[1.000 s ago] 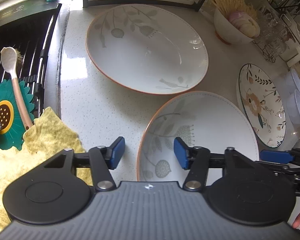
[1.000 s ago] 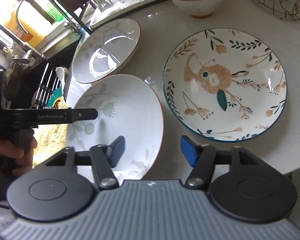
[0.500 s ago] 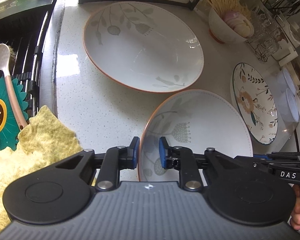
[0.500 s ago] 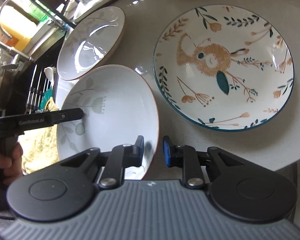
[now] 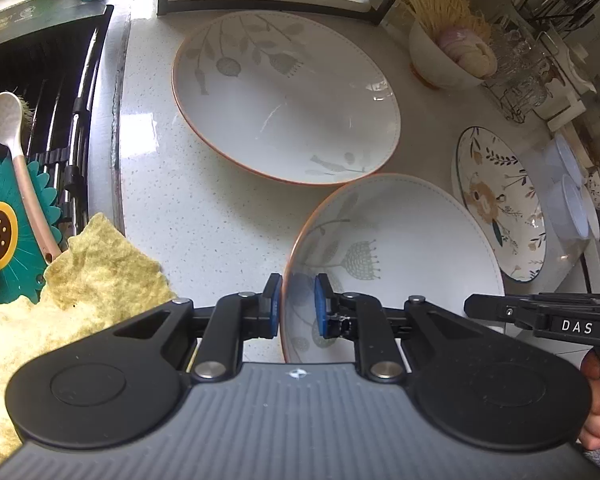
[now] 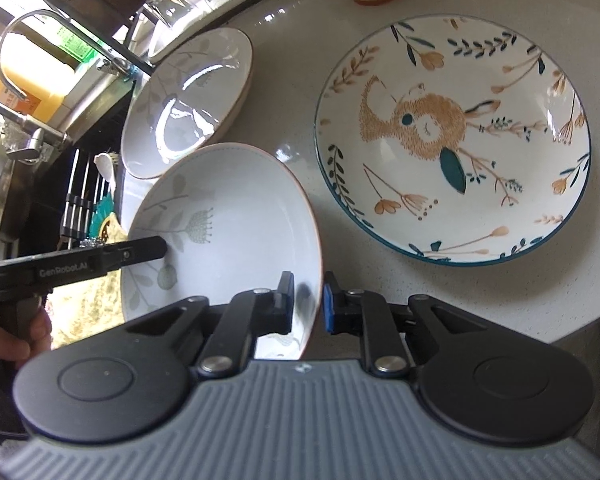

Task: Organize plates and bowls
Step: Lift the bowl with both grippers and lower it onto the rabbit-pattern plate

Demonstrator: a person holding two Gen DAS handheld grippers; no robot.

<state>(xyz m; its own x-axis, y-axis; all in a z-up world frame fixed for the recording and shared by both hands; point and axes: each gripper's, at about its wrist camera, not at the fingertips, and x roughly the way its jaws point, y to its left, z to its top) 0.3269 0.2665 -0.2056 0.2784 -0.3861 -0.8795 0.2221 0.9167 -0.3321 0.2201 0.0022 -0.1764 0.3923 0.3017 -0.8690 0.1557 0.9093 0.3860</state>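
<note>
- We see a white speckled stone countertop (image 5: 204,216).
- On it: a pale leaf-print plate with orange rim (image 5: 288,96), a teal-rimmed rabbit-print plate (image 6: 452,136), a white onion bowl (image 5: 440,60).

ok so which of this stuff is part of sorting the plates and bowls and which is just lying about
Part of the job:
- near white leaf-print bowl with orange rim, gripped by left gripper and right gripper
- far matching white leaf-print bowl
- teal-rimmed floral plate

Lying about:
- yellow cloth
- pink-handled white spoon
- teal flower mat
</note>
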